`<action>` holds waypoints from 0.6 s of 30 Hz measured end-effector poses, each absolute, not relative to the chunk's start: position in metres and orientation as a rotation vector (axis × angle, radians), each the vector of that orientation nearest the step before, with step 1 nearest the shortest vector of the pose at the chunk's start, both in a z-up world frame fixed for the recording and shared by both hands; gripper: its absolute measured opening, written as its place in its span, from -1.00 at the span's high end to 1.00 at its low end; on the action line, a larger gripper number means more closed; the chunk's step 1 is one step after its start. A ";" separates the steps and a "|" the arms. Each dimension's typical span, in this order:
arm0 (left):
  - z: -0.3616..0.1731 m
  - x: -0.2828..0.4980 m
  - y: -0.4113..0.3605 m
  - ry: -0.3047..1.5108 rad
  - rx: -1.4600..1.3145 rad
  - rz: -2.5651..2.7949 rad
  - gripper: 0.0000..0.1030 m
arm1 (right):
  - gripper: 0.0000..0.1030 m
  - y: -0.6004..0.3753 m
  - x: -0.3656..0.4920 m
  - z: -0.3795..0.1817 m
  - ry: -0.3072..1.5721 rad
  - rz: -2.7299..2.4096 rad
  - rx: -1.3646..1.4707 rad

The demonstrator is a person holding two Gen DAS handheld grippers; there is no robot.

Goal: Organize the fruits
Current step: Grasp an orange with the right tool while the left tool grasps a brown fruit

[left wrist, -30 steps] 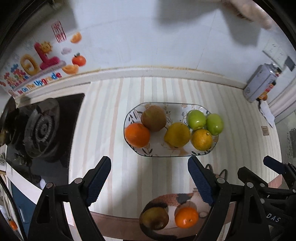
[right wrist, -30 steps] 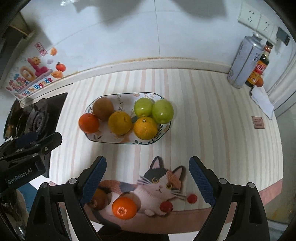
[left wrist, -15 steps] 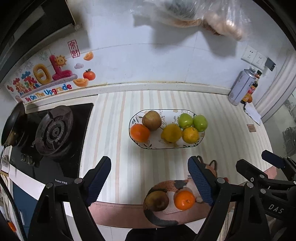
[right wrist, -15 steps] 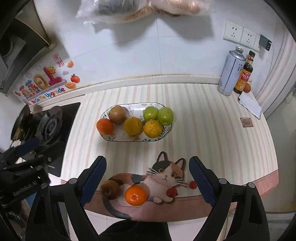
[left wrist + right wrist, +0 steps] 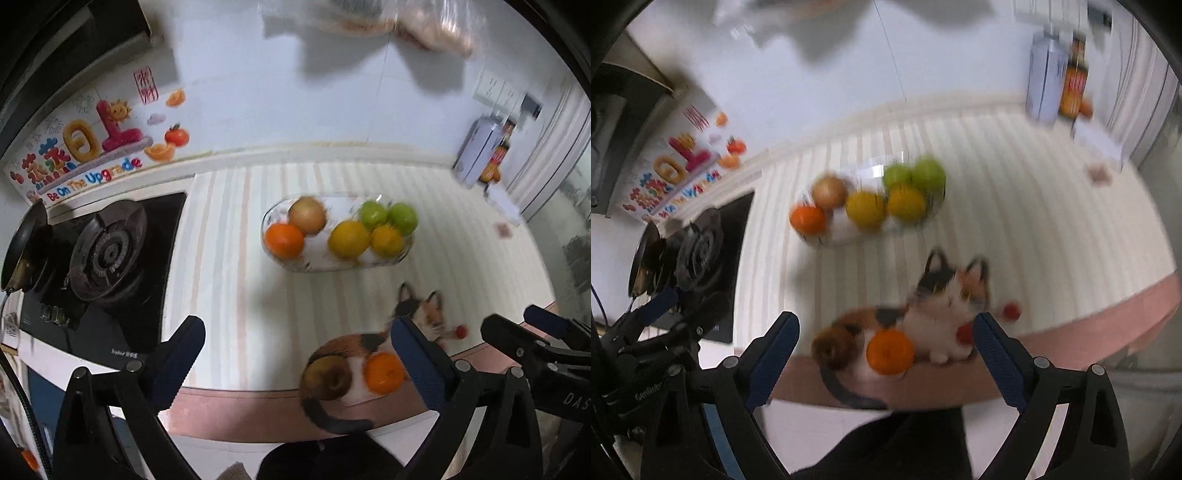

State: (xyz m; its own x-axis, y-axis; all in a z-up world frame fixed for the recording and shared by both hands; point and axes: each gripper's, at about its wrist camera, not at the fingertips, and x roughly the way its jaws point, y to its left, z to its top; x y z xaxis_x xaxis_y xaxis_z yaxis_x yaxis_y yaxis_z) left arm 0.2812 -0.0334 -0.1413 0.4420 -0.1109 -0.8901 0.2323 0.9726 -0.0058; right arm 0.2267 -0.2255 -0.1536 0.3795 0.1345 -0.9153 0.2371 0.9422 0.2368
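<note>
The oval glass dish (image 5: 337,264) stands mid-worktop (image 5: 229,280) and holds six fruits: an orange (image 5: 284,240) at its left end, a brown pear (image 5: 307,220) behind it, a yellow citrus (image 5: 349,238) in the middle, a smaller orange-yellow citrus (image 5: 386,240) beside that, and two green apples (image 5: 388,217) at the back right. Near the front edge, on a cat-shaped mat (image 5: 373,354), lie a brown fruit (image 5: 325,376) and a second orange (image 5: 384,372), just beside each other. My left gripper (image 5: 297,363) points steeply down over the front edge; its jaws are opening, with nothing between them. My right gripper (image 5: 886,358) tilts down likewise, jaws spread wide and empty. The right view is blurred. A gas hob (image 5: 107,254) sits to the left.
</note>
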 end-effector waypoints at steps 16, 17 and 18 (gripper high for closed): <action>-0.280 0.289 -0.012 1.450 0.072 -0.101 -1.00 | -0.37 -0.195 0.250 -0.345 1.507 0.063 0.406; -0.283 0.289 -0.010 1.463 0.055 -0.098 -1.00 | -0.29 -0.194 0.251 -0.346 1.511 0.064 0.388; -0.285 0.289 -0.008 1.475 0.042 -0.098 -1.00 | -0.28 -0.191 0.252 -0.347 1.509 0.067 0.357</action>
State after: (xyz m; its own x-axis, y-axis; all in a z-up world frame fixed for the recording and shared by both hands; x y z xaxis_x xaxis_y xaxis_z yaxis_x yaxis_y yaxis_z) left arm 0.2888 -0.0081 -0.2849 0.0928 -0.0403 -0.9949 0.0916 0.9953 -0.0318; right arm 0.2520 -0.1913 -0.3466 0.0702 0.2625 -0.9624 0.1767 0.9462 0.2710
